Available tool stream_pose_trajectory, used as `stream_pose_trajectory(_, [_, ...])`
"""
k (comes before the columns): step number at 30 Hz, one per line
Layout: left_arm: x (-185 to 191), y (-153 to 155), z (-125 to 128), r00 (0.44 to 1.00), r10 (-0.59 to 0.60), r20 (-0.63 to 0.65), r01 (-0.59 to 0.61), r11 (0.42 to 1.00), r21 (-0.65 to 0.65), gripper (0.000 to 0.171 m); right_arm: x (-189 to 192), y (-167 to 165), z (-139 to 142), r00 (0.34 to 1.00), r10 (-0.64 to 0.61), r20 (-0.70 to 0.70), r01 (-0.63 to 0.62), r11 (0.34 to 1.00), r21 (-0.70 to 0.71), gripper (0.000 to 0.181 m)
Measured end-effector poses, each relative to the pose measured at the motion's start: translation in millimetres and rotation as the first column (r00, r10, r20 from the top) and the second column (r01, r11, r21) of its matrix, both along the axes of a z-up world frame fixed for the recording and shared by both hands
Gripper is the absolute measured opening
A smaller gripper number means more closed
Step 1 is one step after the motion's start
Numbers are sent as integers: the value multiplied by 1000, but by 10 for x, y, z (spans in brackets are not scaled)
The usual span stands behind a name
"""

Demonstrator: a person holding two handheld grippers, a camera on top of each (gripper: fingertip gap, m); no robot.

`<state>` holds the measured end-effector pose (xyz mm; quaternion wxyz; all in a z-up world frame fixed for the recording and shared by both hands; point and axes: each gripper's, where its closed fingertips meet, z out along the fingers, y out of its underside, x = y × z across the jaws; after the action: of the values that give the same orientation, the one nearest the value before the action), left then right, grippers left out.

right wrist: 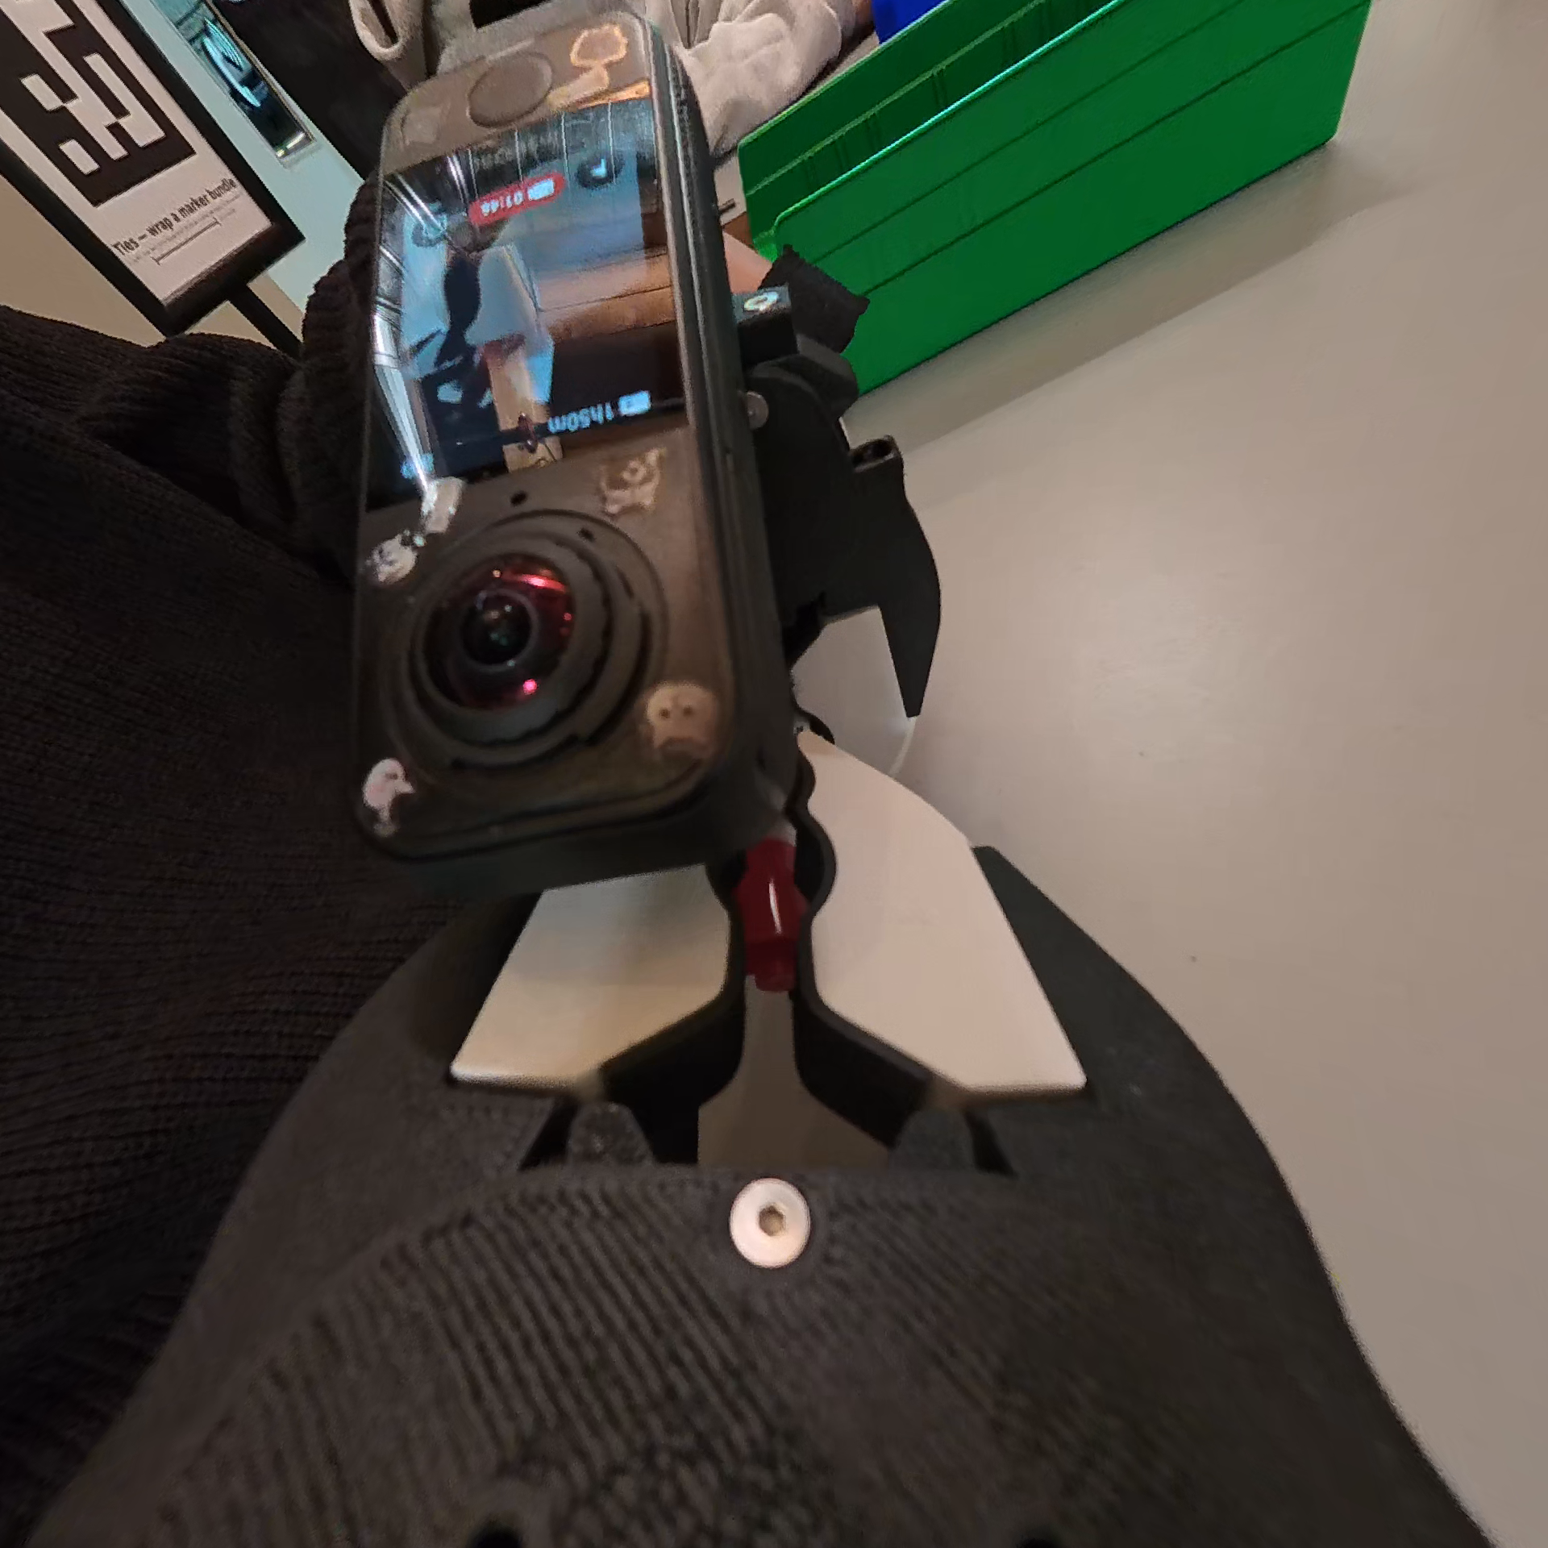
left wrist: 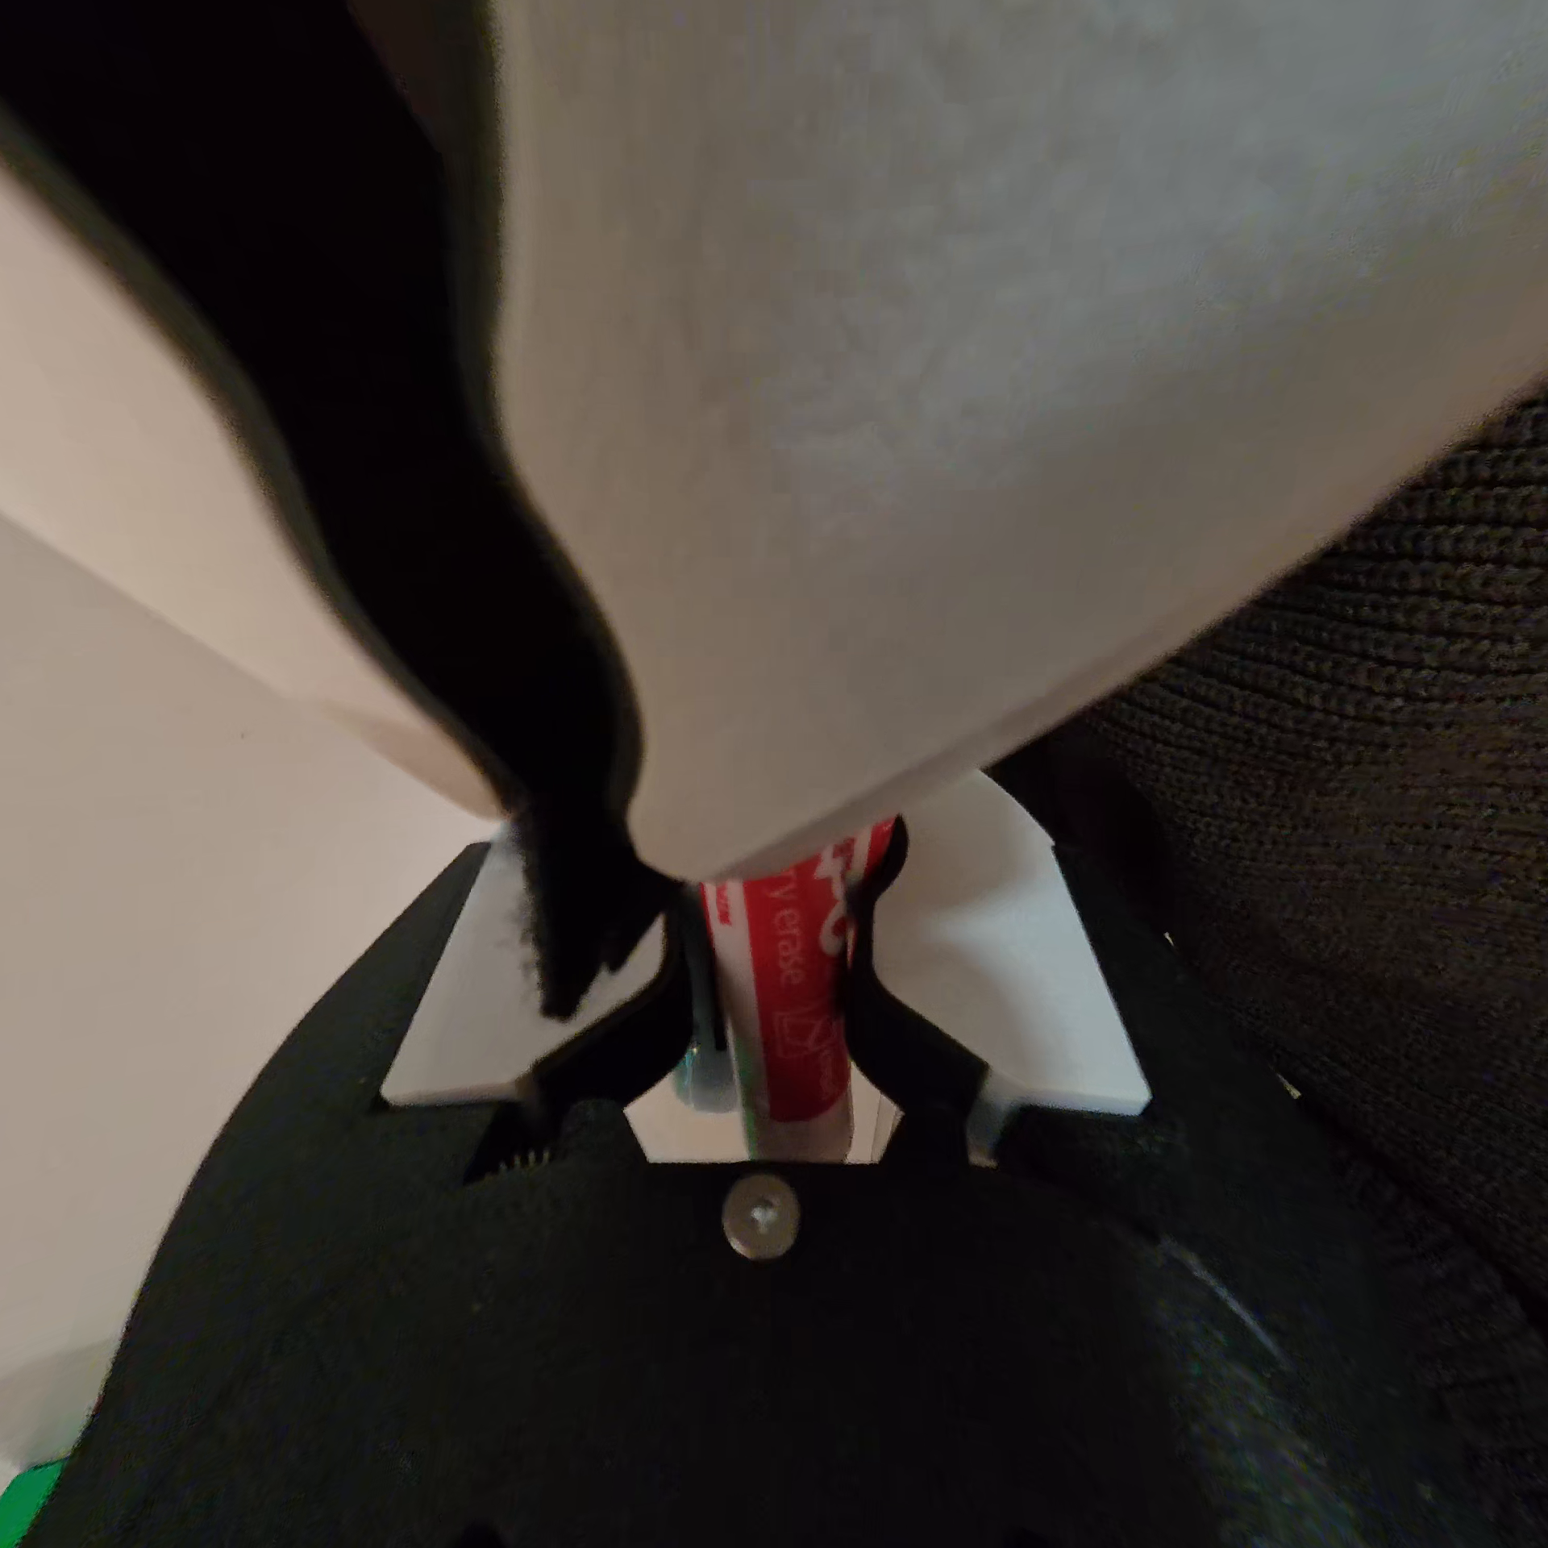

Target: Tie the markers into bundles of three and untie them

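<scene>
Up close in the left wrist view, the left tongs clench a red-labelled marker beneath a white panel, while the right wrist view shows the right tongs pinching its red end, seemingly steadying it, just below the other camera.

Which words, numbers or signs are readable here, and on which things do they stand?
I do not copy writing; these things bear it:
Red-and-white marker barrel: white print, readable.
Black-framed white sign: square code pattern, black lines of print.
Black camera's screen: mirrored readouts.
Dark red marker end: none visible.
</scene>
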<state>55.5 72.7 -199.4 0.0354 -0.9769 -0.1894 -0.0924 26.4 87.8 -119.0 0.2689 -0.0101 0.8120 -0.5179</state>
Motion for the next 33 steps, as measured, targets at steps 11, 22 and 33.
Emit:
stream_pose_trajectory(11, [-6, 15, -1, 1000, 4, 2, -4, 1000, 7, 48, -7, 4, 15, 1000, 9, -26, -9, 1000, -7, 5])
stream_pose_trajectory(22, [7, -14, -25, 1000, 4, 4, -4, 1000, -18, 48, 7, -3, -31, 1000, -2, 0, 2, 1000, -17, 9])
stream_pose_trajectory(33, [16, 0, -75, 1000, 2, 19, -1, 1000, -29, 45, -54, 3, -64, 999, -9, 36, 10, 999, -33, 25])
